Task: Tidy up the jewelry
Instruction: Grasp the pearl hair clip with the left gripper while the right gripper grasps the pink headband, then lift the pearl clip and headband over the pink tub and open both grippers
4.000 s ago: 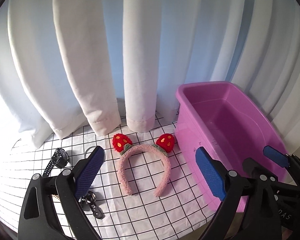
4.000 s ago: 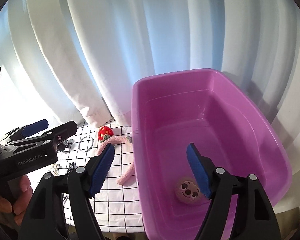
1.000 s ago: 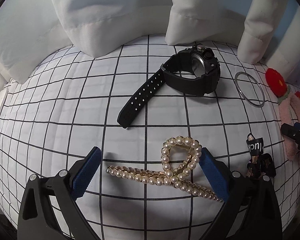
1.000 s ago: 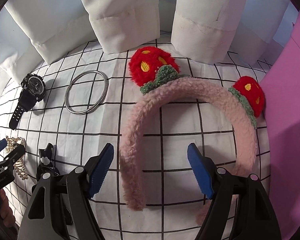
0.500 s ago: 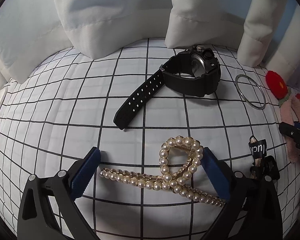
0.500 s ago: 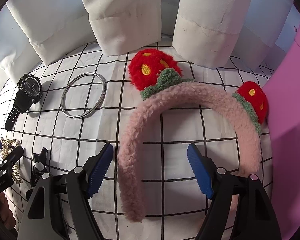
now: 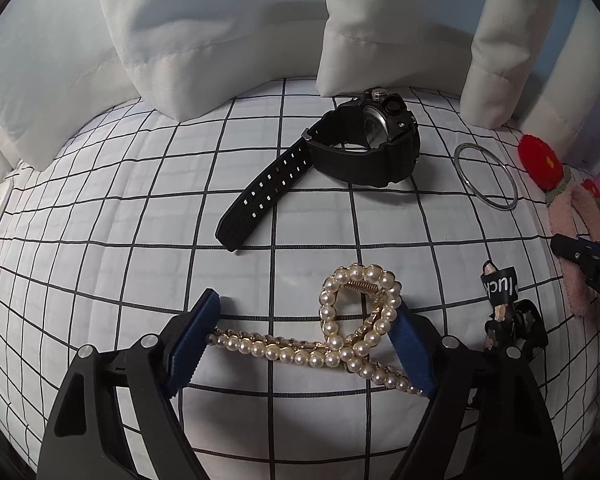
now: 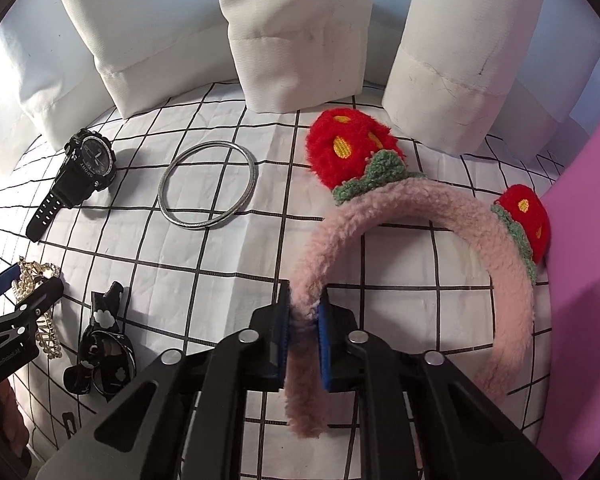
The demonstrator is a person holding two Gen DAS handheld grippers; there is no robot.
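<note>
A pearl hair clip (image 7: 340, 332) lies on the grid cloth between the jaws of my left gripper (image 7: 304, 340). The jaws touch both ends of the clip but are still wide apart. My right gripper (image 8: 303, 312) is shut on the left arm of a fluffy pink headband (image 8: 412, 216) with red strawberry ears. The headband also shows at the right edge of the left wrist view (image 7: 572, 216). The pearl clip and the left gripper show at the far left of the right wrist view (image 8: 36, 280).
A black watch (image 7: 356, 156) (image 8: 84, 168), a silver bangle (image 7: 486, 176) (image 8: 208, 184) and a black bow clip (image 7: 508, 312) (image 8: 100, 352) lie on the cloth. A purple bin (image 8: 580, 240) stands at the right. White curtains (image 8: 292, 32) hang behind.
My right gripper has closed on the headband's left arm. My left gripper's jaws have narrowed from well outside the pearl clip to touching its ends.
</note>
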